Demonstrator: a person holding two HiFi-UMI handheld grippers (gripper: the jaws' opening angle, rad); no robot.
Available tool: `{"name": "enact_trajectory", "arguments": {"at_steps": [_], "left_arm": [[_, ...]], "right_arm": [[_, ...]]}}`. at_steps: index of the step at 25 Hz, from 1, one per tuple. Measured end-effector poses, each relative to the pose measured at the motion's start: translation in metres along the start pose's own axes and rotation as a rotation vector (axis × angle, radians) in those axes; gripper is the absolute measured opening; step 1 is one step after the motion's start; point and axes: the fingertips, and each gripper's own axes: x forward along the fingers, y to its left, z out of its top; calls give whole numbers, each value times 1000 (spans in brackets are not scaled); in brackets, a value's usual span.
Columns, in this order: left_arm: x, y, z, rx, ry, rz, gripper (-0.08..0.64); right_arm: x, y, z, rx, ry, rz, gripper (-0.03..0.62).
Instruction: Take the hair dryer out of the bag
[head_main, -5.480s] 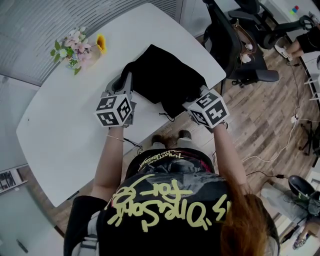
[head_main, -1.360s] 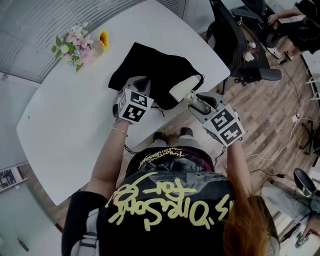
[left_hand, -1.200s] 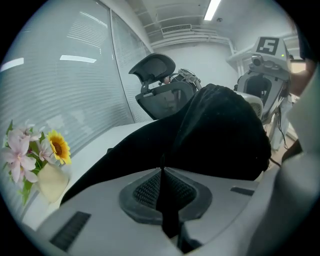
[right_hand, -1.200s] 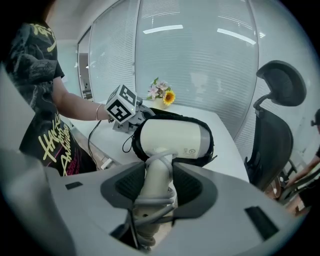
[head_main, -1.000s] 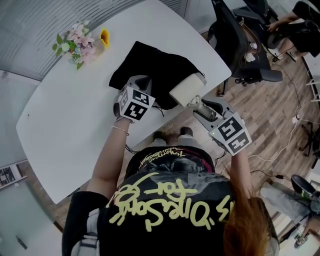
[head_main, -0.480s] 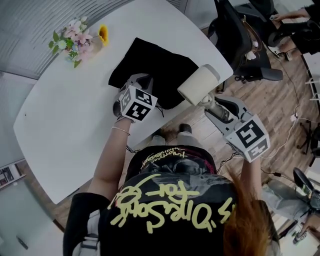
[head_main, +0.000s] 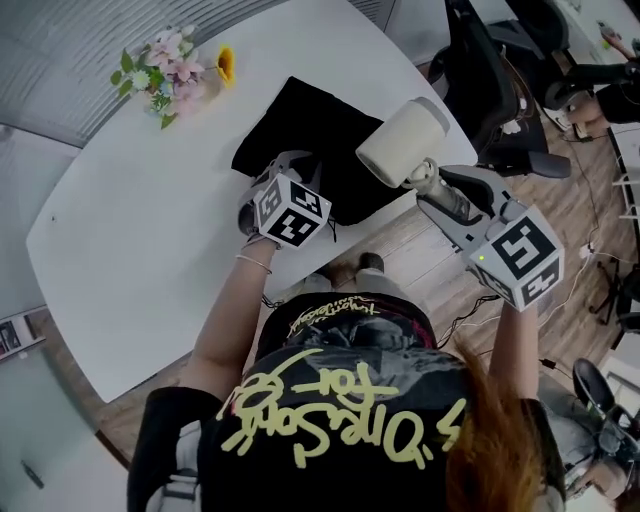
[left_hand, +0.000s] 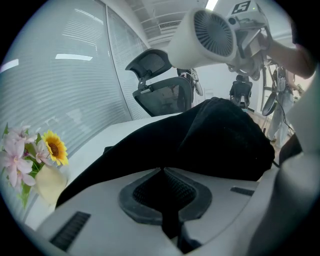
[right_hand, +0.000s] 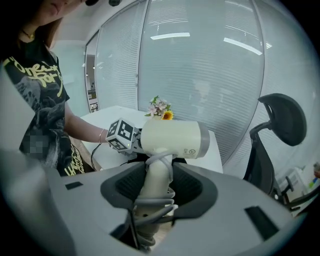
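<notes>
The black bag (head_main: 318, 128) lies flat on the white worktop (head_main: 150, 230), and everything here is placed from it. In the head view the left gripper (head_main: 288, 160) sits on the bag's edge nearest the person. The right gripper (head_main: 425, 180) is off the bag's right side, out past the worktop's rim, holding the cream hair dryer (head_main: 400, 142) clear of the bag and above it.

The head view does not show how either pair of jaws stands; the gripper views do. In the left gripper view the jaws (left_hand: 162, 180) are clenched together on a fold of the bag's black cloth, and the rest of the bag (left_hand: 210, 140) humps up just beyond them. That view also shows the dryer's round rear grille (left_hand: 212, 31) hanging high over the bag's far right, which the head view hides.

In the right gripper view the jaws (right_hand: 155, 185) are grasping the hair dryer's handle, barrel (right_hand: 172, 139) lying crosswise on top. A pale cord is wound round the handle between the jaws, a detail seen in no other view. The left gripper's marker cube (right_hand: 121, 134) shows just behind the barrel.

A small bunch of flowers (head_main: 165, 75) with one yellow bloom stands on the worktop beyond the bag's far left corner. A black office chair (head_main: 490, 70) is on the floor beyond the bag's right side
</notes>
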Motion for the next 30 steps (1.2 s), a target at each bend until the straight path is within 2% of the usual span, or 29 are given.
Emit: {"name": "enact_trajectory", "arguments": {"at_steps": [11, 19, 30], "left_arm": [[0, 0, 0, 0, 1, 1, 8], [0, -1, 1, 0, 2, 5, 6], [0, 0, 1, 0, 2, 3, 6]], "right_arm": [[57, -19, 45, -33, -22, 82, 183], [102, -19, 45, -17, -6, 150, 181], [157, -25, 39, 33, 25, 156, 183]]}}
